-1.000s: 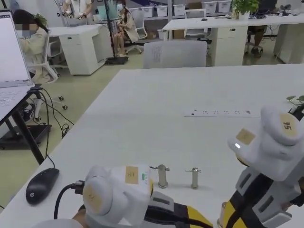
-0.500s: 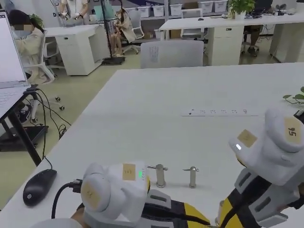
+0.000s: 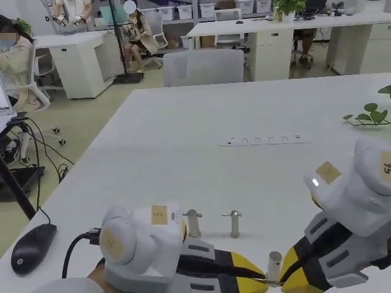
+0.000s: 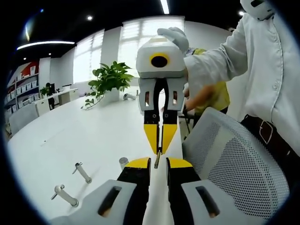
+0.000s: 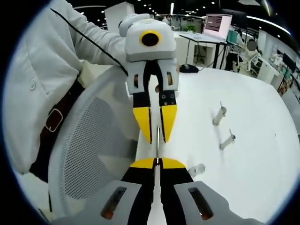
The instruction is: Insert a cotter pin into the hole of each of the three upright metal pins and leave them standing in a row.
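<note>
We observe the right claw pressed together on a cotter pin, which projects straight ahead of its tips. The left claw faces it tip to tip, narrowly spread, with the cotter pin's free end between its jaws. On the table, a bare metal pin stands just left of the left claw. The nearer fitted pin and the farther fitted pin stand beyond it, each carrying a cotter pin.
</note>
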Demonstrator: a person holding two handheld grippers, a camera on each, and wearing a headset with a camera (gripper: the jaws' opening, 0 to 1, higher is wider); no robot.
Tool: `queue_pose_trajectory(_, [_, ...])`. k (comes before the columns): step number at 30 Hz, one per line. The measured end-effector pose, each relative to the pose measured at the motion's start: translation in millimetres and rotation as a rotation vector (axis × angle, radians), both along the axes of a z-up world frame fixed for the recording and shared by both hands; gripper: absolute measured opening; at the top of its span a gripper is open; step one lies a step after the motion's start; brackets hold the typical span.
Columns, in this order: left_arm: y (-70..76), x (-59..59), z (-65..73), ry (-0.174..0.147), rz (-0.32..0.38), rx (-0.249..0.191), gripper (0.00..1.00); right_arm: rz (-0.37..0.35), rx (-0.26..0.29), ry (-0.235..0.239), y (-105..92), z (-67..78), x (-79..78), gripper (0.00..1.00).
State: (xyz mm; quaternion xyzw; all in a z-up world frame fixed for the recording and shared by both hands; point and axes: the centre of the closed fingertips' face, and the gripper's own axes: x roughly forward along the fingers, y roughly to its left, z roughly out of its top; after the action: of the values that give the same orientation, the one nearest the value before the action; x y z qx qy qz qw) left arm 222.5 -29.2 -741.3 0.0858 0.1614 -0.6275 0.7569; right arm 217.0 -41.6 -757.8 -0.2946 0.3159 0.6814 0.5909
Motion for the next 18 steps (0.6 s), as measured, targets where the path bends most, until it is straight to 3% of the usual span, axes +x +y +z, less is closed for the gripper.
queue_pose_trajectory(3, [2.0,5.5,-4.3,-0.002,0.008,0.003,0.15,-0.024,-0.001,-0.001,-4.7,-1.9,1.8,0.03])
queue_pose_trajectory(5, [4.9,12.2,-6.1,0.020,0.023,-0.010,0.17,-0.045,-0.009,0.004,-10.1,-4.4,3.0,0.03])
queue_pose_trajectory(10, [11.6,31.5,-15.6,0.007,0.043,-0.003,0.17,-0.095,-0.017,0.011,-22.5,-6.6,6.6,0.03])
queue_pose_trajectory(13, [14.4,47.4,-32.3,0.008,0.056,0.024,0.17,-0.117,-0.017,0.017,-27.7,-6.1,7.3,0.03])
queue_pose_trajectory(18, [9.7,64.0,-56.9,-0.013,0.049,0.080,0.18,-0.153,-0.023,0.025,-38.1,-5.6,7.3,0.03])
